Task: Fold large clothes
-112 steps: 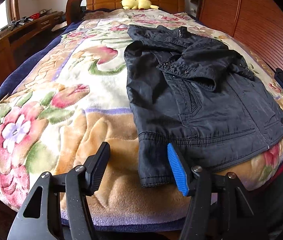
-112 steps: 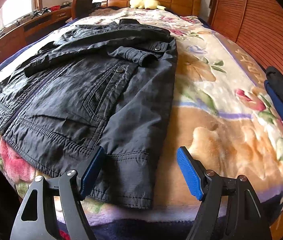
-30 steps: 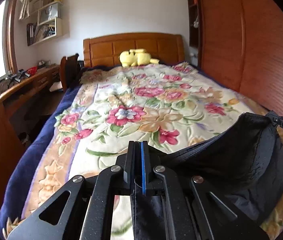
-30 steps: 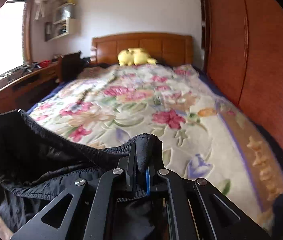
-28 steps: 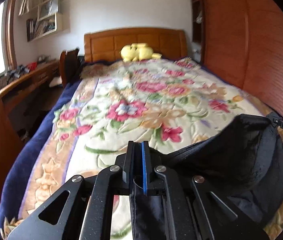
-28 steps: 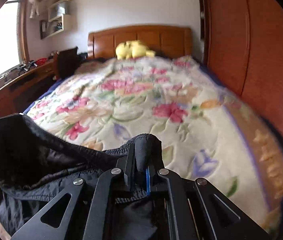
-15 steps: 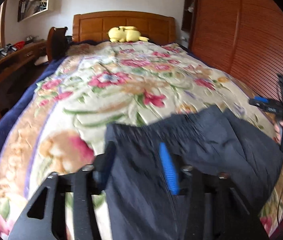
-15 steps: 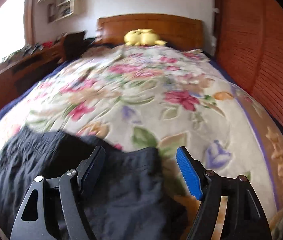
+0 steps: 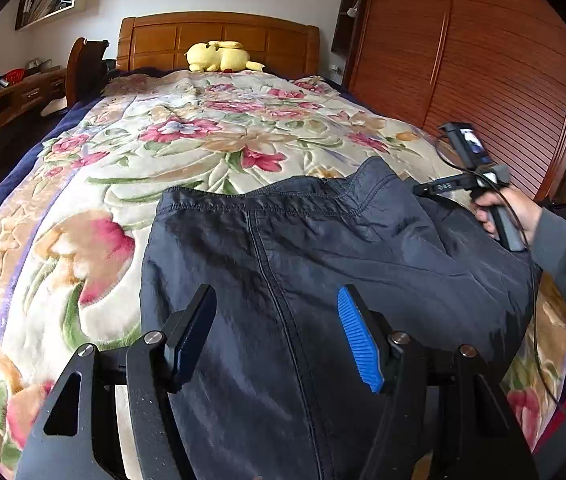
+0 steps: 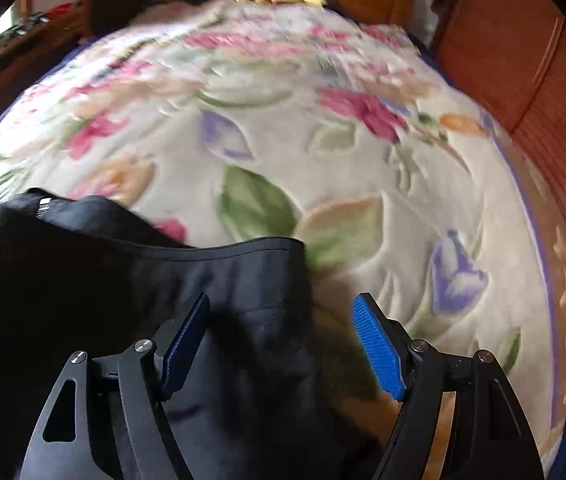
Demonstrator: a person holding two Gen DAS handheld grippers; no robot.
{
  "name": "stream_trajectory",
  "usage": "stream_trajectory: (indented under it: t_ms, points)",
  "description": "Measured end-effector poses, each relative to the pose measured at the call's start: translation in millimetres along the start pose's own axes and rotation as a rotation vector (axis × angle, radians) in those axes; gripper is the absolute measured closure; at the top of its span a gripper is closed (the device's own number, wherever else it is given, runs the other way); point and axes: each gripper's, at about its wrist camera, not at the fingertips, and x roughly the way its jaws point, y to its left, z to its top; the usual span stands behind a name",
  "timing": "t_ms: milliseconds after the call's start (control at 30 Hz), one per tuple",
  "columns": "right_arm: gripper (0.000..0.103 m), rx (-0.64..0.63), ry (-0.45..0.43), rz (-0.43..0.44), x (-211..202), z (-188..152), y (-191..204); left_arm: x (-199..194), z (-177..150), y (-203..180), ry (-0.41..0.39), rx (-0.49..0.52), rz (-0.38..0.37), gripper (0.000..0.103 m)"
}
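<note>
A dark navy jacket (image 9: 323, 272) lies folded over on the near end of the floral bed cover, its stitched hem edge turned toward the headboard. My left gripper (image 9: 279, 336) is open and empty just above the jacket's near part. My right gripper (image 10: 283, 344) is open and empty over the jacket's right edge (image 10: 219, 292); that view is motion-blurred. The right gripper, held in a hand, also shows in the left wrist view (image 9: 463, 184) at the jacket's far right corner.
The bed (image 9: 211, 136) carries a floral blanket. A yellow plush toy (image 9: 219, 56) lies by the wooden headboard (image 9: 219, 36). A wooden slatted wardrobe (image 9: 483, 80) runs along the right. A desk and chair (image 9: 83, 64) stand at the left.
Both grippers had lifted the jacket's hem, carried it toward the headboard and laid it down. Both have opened and let go. The jacket now lies folded and flat.
</note>
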Motion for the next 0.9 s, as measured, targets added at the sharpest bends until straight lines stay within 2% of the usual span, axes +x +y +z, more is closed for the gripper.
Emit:
stream_trajectory:
  t_ms: [67, 100, 167, 200, 233, 267, 333, 367, 400, 467, 500, 567, 600, 633, 700, 767, 900]
  points:
    - [0.028, 0.034, 0.027, 0.014, 7.0, 5.5, -3.7, 1.8, -4.0, 1.9, 0.010, -0.001, -0.004, 0.039]
    - [0.034, 0.053, 0.040, 0.033, 10.0, 8.9, -5.4, 3.0, -5.8, 2.4, 0.016, 0.002, -0.002, 0.039]
    - [0.066, 0.055, 0.054, 0.066, 20.4, 16.1, -3.6, 4.3, -8.7, 3.6, 0.021, 0.004, -0.001, 0.039]
    - [0.093, 0.033, 0.051, 0.079, 18.8, 18.6, 0.7, 4.4, -9.5, 3.7, 0.024, 0.007, -0.004, 0.039]
    - [0.094, 0.014, 0.034, 0.062, 21.8, 21.9, 2.2, 4.1, -9.8, 3.1, 0.023, 0.010, -0.008, 0.039]
    - [0.095, 0.009, -0.002, 0.050, 15.0, 23.8, 3.0, 3.5, -10.3, 3.4, 0.022, 0.010, -0.010, 0.039]
    - [0.096, 0.064, -0.080, -0.061, 2.1, 27.8, -7.6, 3.3, -11.3, 3.8, 0.021, 0.007, -0.015, 0.039]
    - [0.095, 0.112, -0.085, -0.106, 1.4, 29.2, -16.4, 3.3, -11.7, 4.0, 0.022, 0.004, -0.018, 0.039]
    - [0.095, 0.151, -0.069, -0.114, 1.3, 30.1, -23.4, 3.7, -11.9, 4.0, 0.024, 0.004, -0.018, 0.039]
    - [0.095, 0.145, -0.043, -0.144, -0.9, 31.1, -22.1, 2.8, -12.5, 4.1, 0.022, 0.004, -0.014, 0.039]
    - [0.093, 0.125, -0.054, -0.172, -5.7, 32.0, -18.1, 2.1, -12.6, 4.4, 0.021, 0.004, -0.014, 0.039]
    - [0.075, 0.074, -0.071, -0.212, -17.6, 36.3, -5.5, 0.1, -12.2, 5.7, 0.015, 0.002, -0.014, 0.039]
    - [0.059, 0.053, -0.082, -0.199, -24.2, 37.7, 2.0, -1.0, -12.3, 6.2, 0.013, 0.000, -0.013, 0.039]
    - [0.053, 0.040, -0.093, -0.158, -29.5, 37.2, 12.4, -1.6, -12.4, 7.0, 0.011, -0.001, -0.011, 0.039]
    - [0.053, -0.001, -0.114, -0.053, -43.8, 34.2, 38.0, -3.3, -12.6, 8.5, 0.008, -0.001, -0.003, 0.039]
    - [0.053, -0.054, -0.116, 0.002, -55.5, 27.9, 68.4, -5.0, -12.3, 11.2, 0.003, -0.003, 0.004, 0.039]
    - [0.053, -0.152, -0.116, 0.177, -72.3, 7.1, 126.9, -9.0, -12.1, 16.9, -0.005, -0.012, 0.011, 0.039]
